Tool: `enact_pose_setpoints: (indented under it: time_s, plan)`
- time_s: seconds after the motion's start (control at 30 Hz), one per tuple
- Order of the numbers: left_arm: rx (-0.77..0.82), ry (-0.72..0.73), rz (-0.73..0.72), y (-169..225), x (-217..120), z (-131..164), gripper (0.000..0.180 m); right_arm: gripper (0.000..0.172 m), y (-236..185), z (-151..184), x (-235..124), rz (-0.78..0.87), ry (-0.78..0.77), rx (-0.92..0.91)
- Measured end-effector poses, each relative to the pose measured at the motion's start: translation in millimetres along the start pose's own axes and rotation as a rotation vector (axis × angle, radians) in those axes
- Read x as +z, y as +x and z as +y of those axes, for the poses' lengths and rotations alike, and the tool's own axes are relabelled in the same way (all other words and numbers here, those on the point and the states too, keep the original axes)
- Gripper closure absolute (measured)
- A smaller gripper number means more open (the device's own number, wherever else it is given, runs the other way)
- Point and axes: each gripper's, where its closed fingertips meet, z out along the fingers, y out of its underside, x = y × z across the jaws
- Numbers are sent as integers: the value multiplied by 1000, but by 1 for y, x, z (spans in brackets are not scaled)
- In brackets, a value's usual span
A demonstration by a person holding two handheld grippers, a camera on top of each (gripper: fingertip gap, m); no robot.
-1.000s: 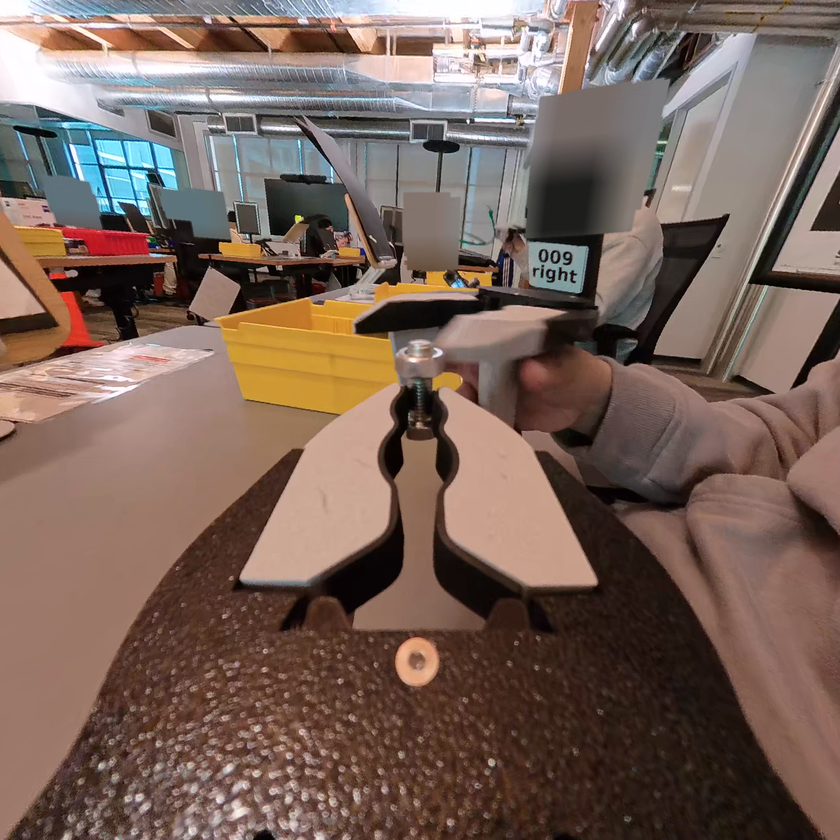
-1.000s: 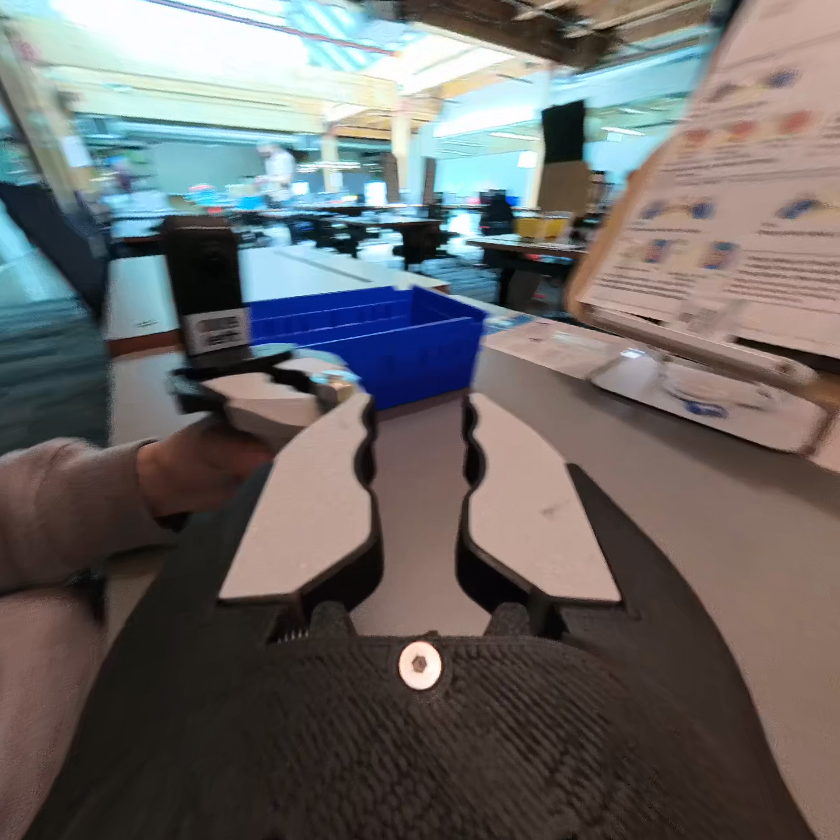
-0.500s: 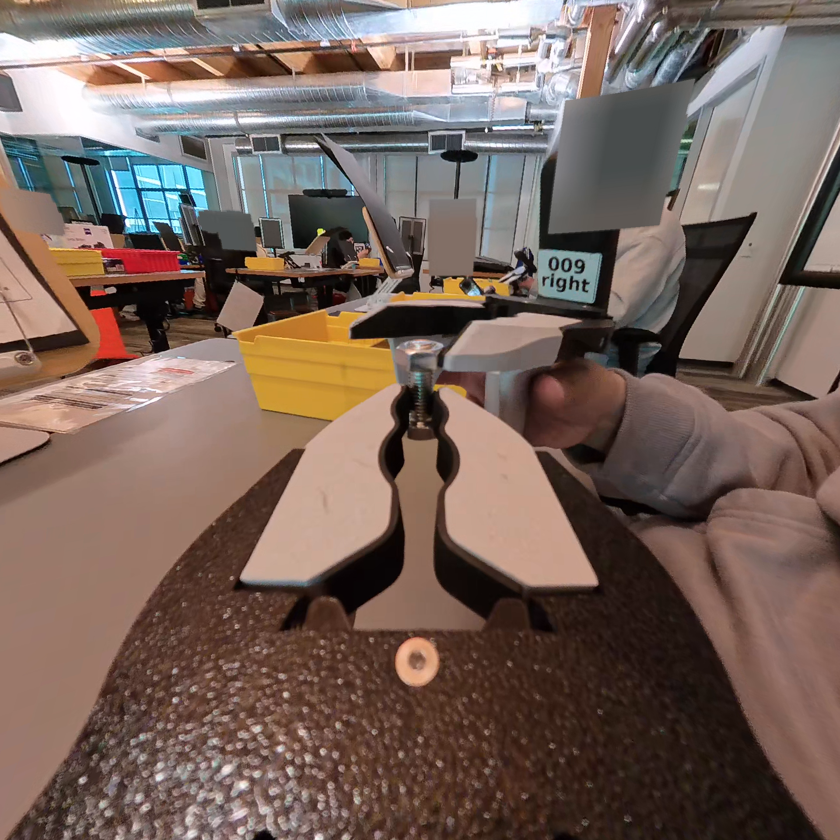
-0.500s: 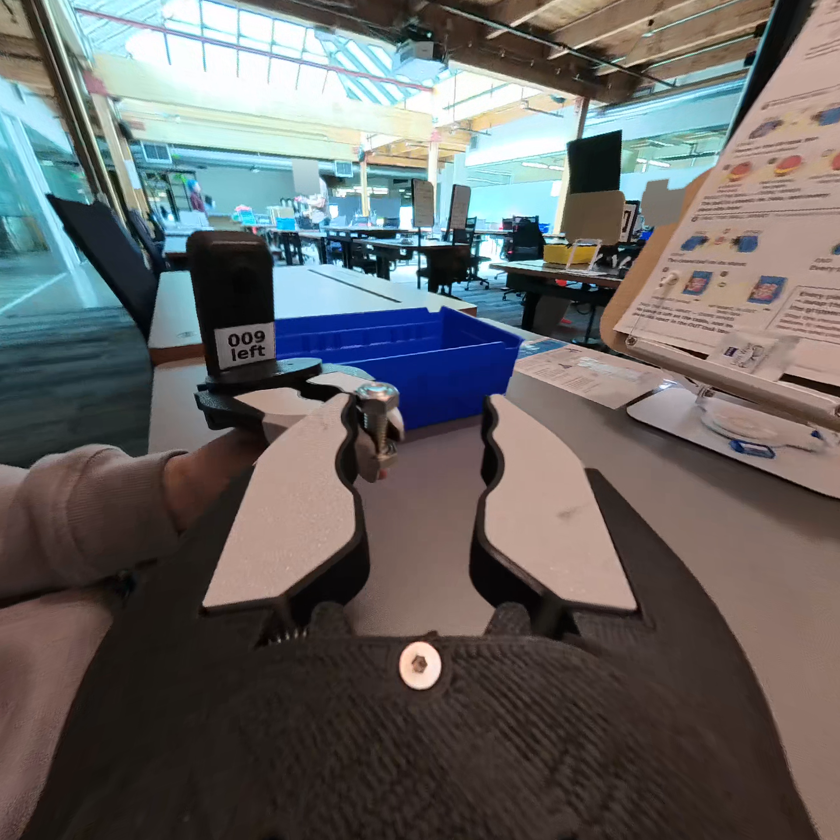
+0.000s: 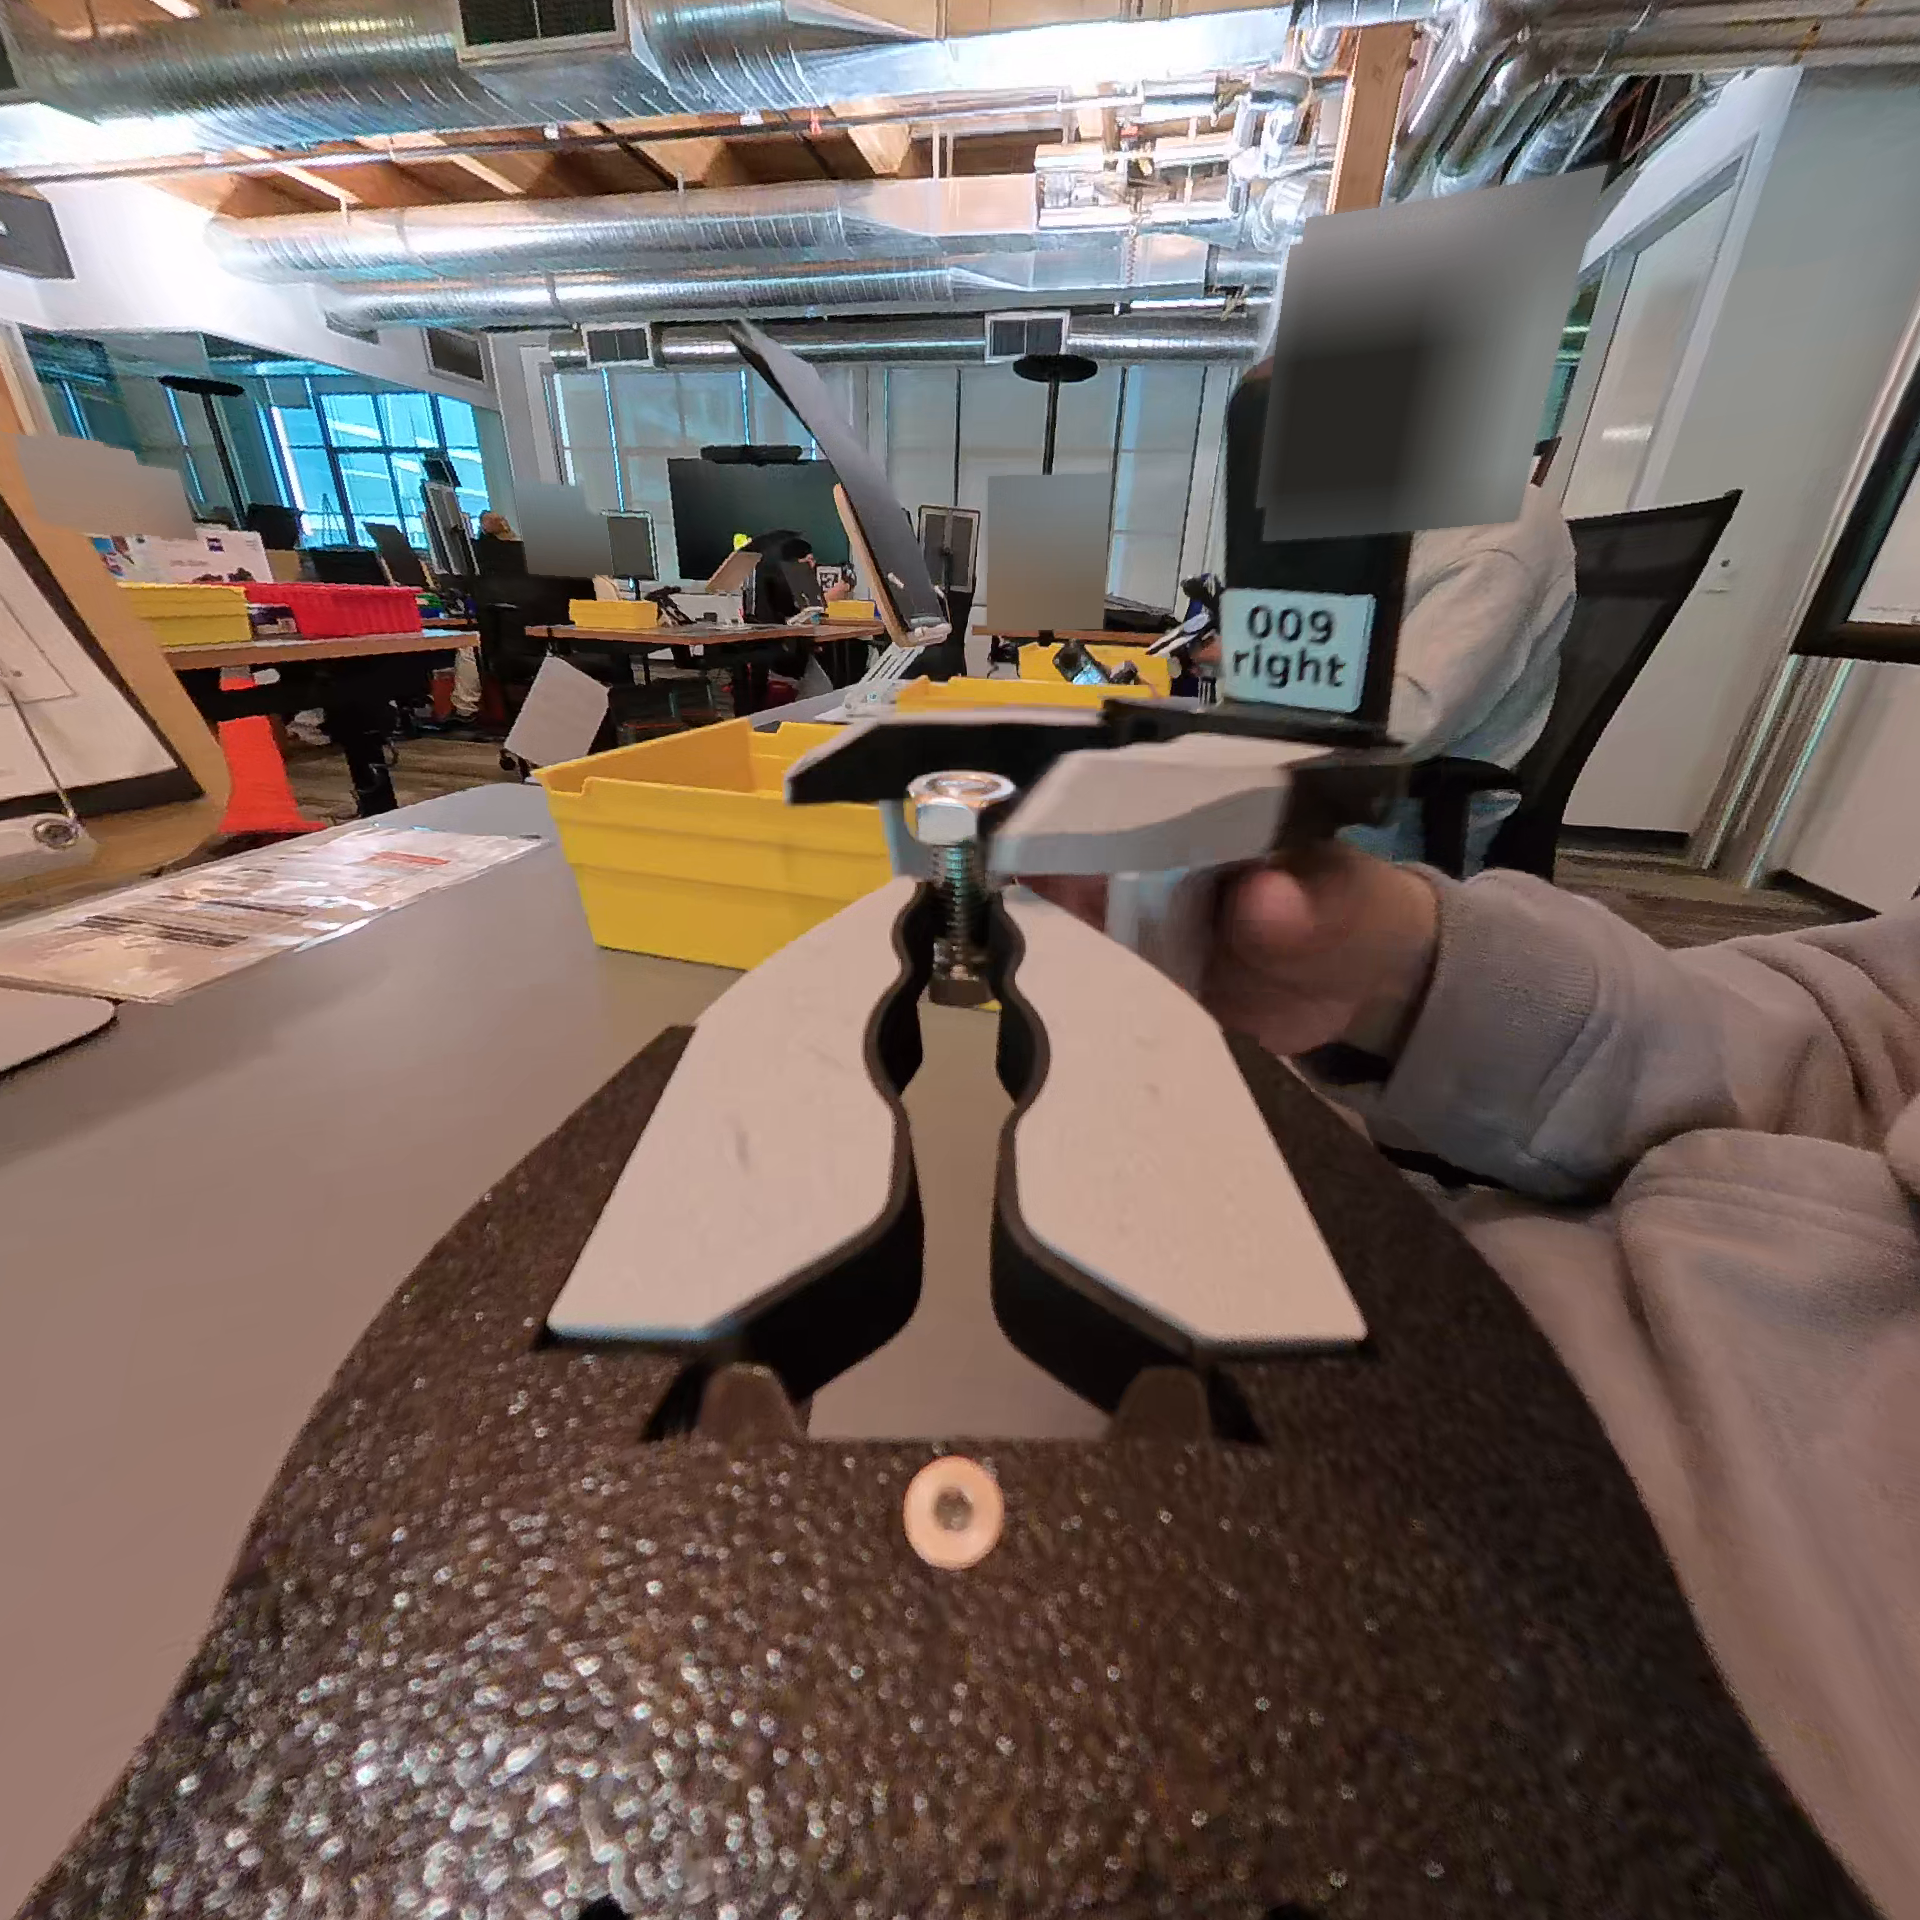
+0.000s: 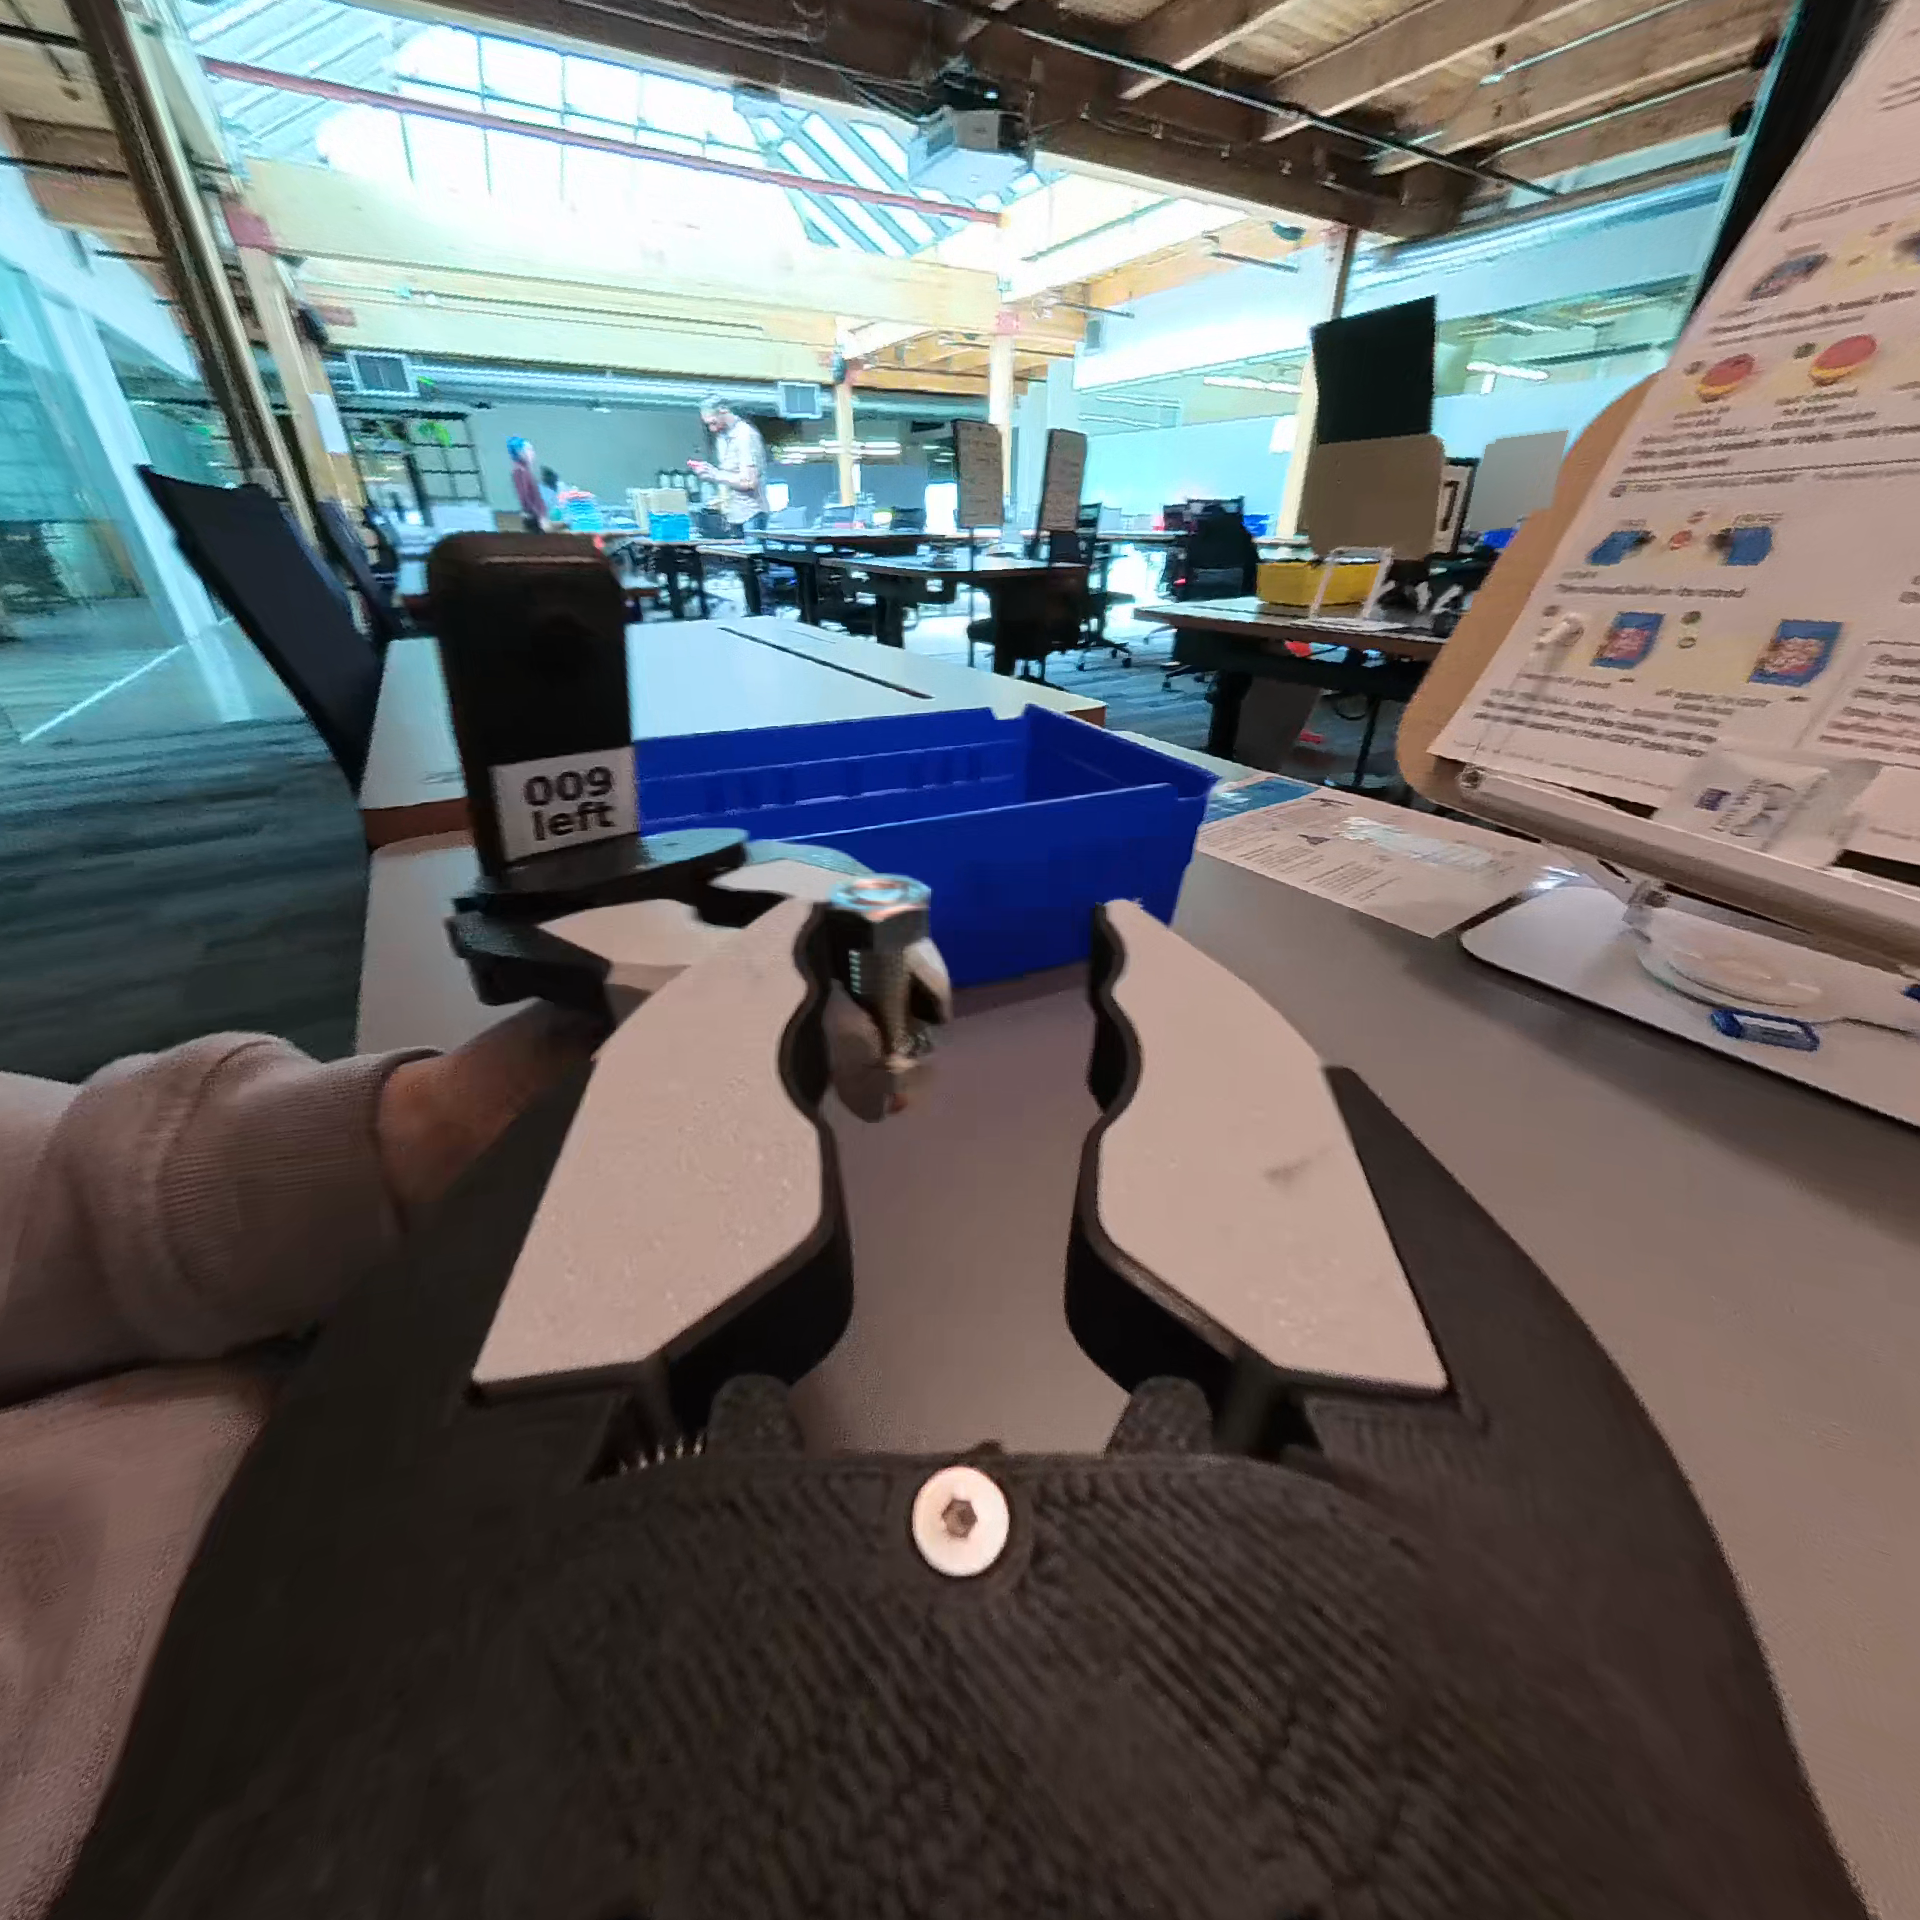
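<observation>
Bolt (image 5: 954, 883) first: a silver hex-head one, standing upright with its head on top, pinched between the fingertips of my left gripper (image 5: 958, 940). Both pads press on its threaded shank, so the jaws are nearly together, with only the bolt's width between them. A nut (image 5: 957, 985) sits on the lower end of the thread, down between the tips.

My right gripper (image 6: 956, 987) is spread wide and has nothing in its grasp. From its own camera the bolt (image 6: 878, 961) sits just inside its left finger (image 6: 717, 1101), well clear of the right finger. Seen from the left wrist, the right gripper's fingers (image 5: 1132, 821) come in sideways at the level of the bolt head, one finger in front and one behind it; I cannot tell whether they touch.

Beyond the left tips sits a yellow bin (image 5: 707, 842) on the grey table (image 5: 312, 1091). Beyond the right tips sits a blue bin (image 6: 997, 821), with a propped instruction board (image 6: 1704, 582) off to its right.
</observation>
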Motion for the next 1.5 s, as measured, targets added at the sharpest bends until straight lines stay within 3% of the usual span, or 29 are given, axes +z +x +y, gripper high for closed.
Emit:
enact_pose_setpoints:
  time_s: [0.1,0.17,0.23,0.37,0.47,0.53,0.67,0.7,0.77,0.9,1.0,1.1,1.17,1.23,1.3,1.4,1.5]
  plan:
    - [9,-9,-29,-5,-3,-1,172,110,12,0,-5,3,-2,51]
    - [-7,41,-17,-5,-8,-7,172,124,28,-3,-13,78,23,53]
    - [-5,40,-33,-9,-11,-9,172,122,41,-6,-20,116,48,80]
    - [36,-24,-73,-12,-8,0,172,116,10,-14,-12,-35,80,118]
    - [35,-33,-74,-8,-2,5,172,117,-7,-9,1,-46,42,43]
    - [39,-31,-64,-6,0,5,172,125,2,-4,3,23,18,14]
    - [-4,12,-73,-12,-2,0,172,112,26,-4,-10,64,41,92]
    - [-20,38,-70,-14,-5,-3,172,127,37,-3,-15,114,42,99]
    - [-34,49,-83,-17,-9,-4,172,120,45,0,-21,139,31,96]
    - [-17,21,-102,-16,-5,0,172,115,5,-20,-10,-30,90,95]
    - [-27,42,-84,-10,0,0,172,116,-8,-11,2,-37,35,32]
    - [-19,51,-77,-7,1,-1,172,126,1,-10,2,6,62,70]
    - [-39,76,-83,-9,-2,-5,172,121,13,-12,-3,34,80,120]
    - [-65,132,-82,-13,-8,-12,172,136,31,-9,-11,95,59,115]
    - [-77,145,-100,-19,-13,-15,172,127,48,-7,-20,150,56,110]
    - [-53,120,-115,-21,-13,-11,172,121,30,-19,-19,26,97,170]
    - [-51,104,-108,-16,-6,-6,172,118,3,-20,-6,-38,83,97]
